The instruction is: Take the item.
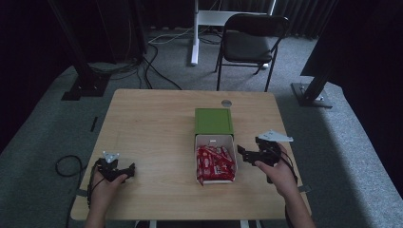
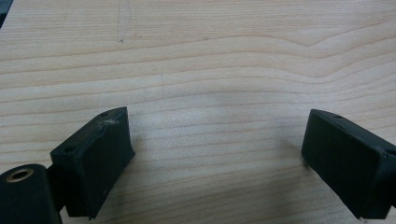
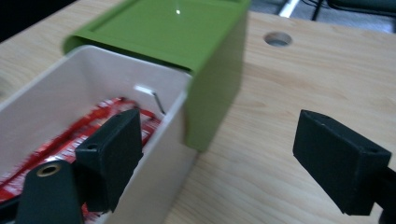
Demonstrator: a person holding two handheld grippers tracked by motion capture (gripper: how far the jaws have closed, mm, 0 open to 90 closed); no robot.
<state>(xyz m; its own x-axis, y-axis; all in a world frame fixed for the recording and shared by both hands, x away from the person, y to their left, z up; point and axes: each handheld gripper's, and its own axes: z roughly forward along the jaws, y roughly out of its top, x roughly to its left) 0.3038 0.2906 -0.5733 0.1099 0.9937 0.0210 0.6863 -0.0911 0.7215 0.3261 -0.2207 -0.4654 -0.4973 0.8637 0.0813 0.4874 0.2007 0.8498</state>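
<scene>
A white box [image 1: 215, 141] holding several red snack packets [image 1: 216, 163] sits at the table's middle right. A green lid [image 1: 214, 120] lies against its far end, partly over it in the right gripper view [image 3: 173, 28]. My right gripper [image 1: 248, 153] hovers just right of the box, open, its left jaw over the white box's wall [image 3: 163, 140] and red packets [image 3: 70, 144]. My left gripper [image 1: 128, 170] rests near the front left of the table, open over bare wood [image 2: 215, 140].
The wooden table [image 1: 152, 123] has a round cable hole [image 1: 226, 103] behind the lid. A black chair [image 1: 249, 40] and a white desk leg [image 1: 194, 33] stand beyond the table. Cables lie on the grey floor at left [image 1: 66, 165].
</scene>
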